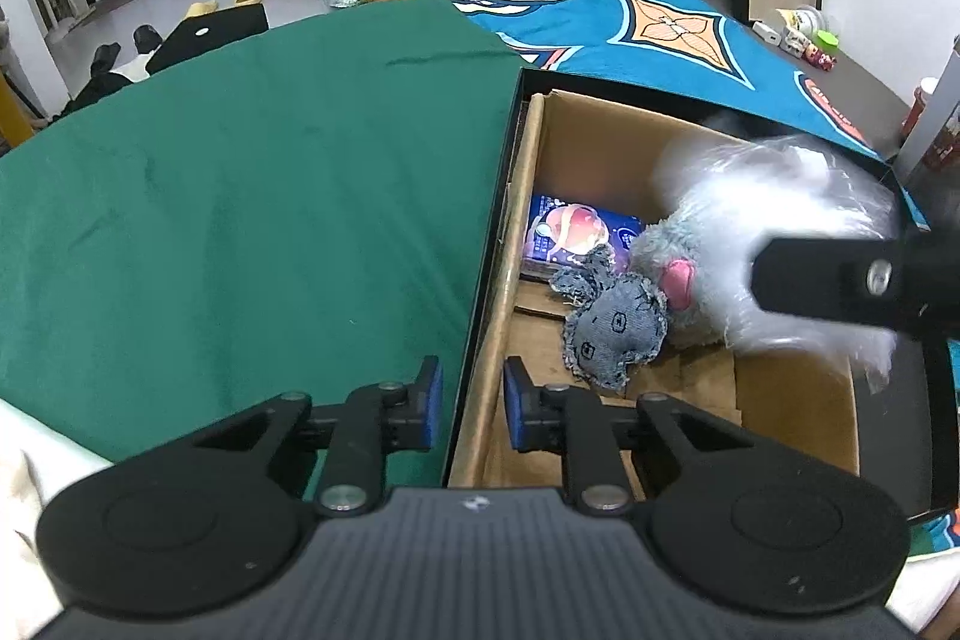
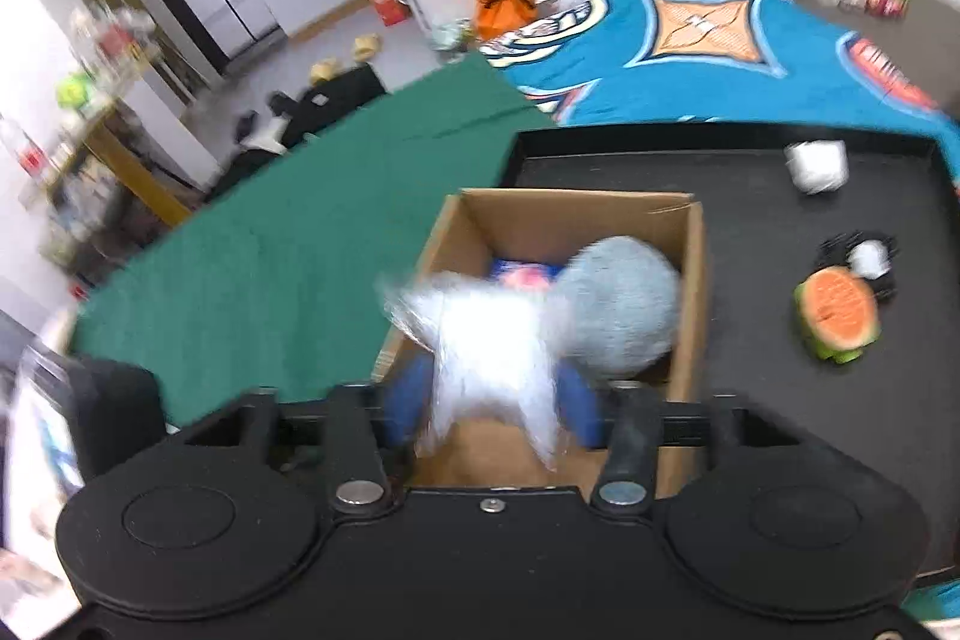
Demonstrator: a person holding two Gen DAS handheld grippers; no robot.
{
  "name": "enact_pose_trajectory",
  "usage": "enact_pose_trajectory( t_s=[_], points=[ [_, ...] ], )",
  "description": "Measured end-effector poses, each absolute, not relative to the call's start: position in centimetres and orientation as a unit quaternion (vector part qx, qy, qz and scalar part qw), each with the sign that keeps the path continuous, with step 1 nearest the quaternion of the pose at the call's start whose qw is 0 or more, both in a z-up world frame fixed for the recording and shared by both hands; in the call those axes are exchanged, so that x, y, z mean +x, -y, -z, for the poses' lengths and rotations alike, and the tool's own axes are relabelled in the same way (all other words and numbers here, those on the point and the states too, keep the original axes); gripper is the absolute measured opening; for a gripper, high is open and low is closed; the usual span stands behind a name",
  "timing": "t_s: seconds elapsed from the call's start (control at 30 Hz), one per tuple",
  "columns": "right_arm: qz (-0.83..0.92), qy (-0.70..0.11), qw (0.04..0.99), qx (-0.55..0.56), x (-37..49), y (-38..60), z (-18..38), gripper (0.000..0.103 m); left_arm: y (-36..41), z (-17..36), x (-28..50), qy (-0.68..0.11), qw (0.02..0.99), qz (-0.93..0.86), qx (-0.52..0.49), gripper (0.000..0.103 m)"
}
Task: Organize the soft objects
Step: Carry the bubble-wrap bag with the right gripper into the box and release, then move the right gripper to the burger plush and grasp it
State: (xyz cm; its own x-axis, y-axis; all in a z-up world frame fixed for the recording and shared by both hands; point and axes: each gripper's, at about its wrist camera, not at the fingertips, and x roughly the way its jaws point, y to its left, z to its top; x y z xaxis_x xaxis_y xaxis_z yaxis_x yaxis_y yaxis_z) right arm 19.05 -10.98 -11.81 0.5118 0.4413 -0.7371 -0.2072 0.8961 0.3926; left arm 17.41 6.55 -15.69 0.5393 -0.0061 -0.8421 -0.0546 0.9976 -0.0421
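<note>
A cardboard box [image 1: 600,136] stands in a black tray [image 2: 750,196]. In it lie a grey fluffy plush [image 1: 678,244], a small denim plush [image 1: 612,328] and a blue packet [image 1: 576,226]. My right gripper [image 2: 492,400] is shut on a white fluffy bagged toy [image 2: 492,340] and holds it over the box; the toy shows blurred in the left wrist view [image 1: 798,220]. My left gripper [image 1: 474,403] is open and empty, straddling the box's left edge. A watermelon plush [image 2: 837,310] lies on the tray to the right.
A green cloth [image 1: 240,172] covers the table to the left, a blue patterned cloth [image 1: 648,28] lies behind. A white cup-like object [image 2: 816,163] and a black-and-white toy [image 2: 864,256] rest on the tray. Small items sit at the far right corner [image 1: 804,34].
</note>
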Motion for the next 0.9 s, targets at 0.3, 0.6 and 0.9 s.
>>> enact_pose_trajectory(
  t_s=[0.3, 0.6, 0.9],
  points=[
    [-0.185, -0.454, 0.865, 0.109, 18.7, 11.4, 11.1, 0.069, -6.9, 15.7, 17.3, -0.479, 0.877, -0.011, -0.035, 0.021],
    [-0.167, -0.461, 0.87, 0.05, 18.7, 13.4, 10.9, 0.069, -6.5, 15.6, 17.3, -0.478, 0.878, -0.019, -0.022, 0.024],
    [-0.163, -0.458, 0.874, 0.03, 19.1, 16.1, 10.5, 0.076, -5.9, 15.1, 17.0, -0.469, 0.883, -0.033, -0.003, 0.053]
  ],
)
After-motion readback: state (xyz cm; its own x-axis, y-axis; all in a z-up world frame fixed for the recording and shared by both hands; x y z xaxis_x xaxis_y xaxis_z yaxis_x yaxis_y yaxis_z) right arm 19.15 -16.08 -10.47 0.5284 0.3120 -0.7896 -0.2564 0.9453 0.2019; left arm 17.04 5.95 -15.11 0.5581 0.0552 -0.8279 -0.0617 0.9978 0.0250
